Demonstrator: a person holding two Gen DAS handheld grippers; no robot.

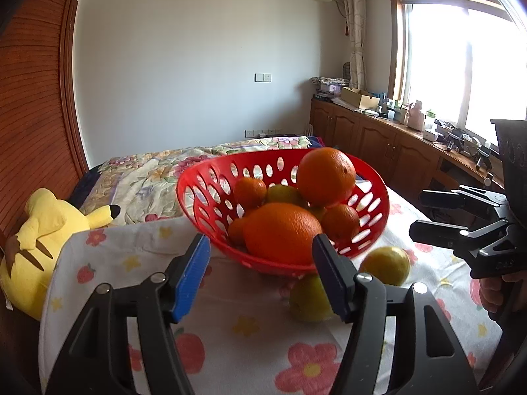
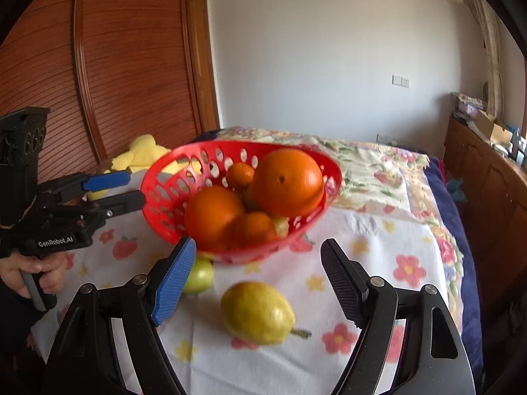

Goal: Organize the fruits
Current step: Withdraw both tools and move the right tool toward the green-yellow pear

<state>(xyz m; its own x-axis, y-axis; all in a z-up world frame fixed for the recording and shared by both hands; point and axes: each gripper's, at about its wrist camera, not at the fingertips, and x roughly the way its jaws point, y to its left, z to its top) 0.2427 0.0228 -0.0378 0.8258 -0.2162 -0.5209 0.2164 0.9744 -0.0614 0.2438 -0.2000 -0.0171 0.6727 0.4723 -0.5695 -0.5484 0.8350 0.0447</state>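
Note:
A red perforated basket stands on the flowered cloth, holding two big oranges and several smaller fruits. Two yellow-green fruits lie on the cloth in front of it. The pear-shaped one shows in the gap between my right gripper's open fingers, untouched. The rounder one is partly hidden behind a finger in each view. My left gripper is open and holds nothing, just short of the basket's near wall.
The cloth covers a bed with a floral quilt. A yellow plush toy lies at the left by a wooden sliding door. Wooden cabinets with clutter run under the window on the right.

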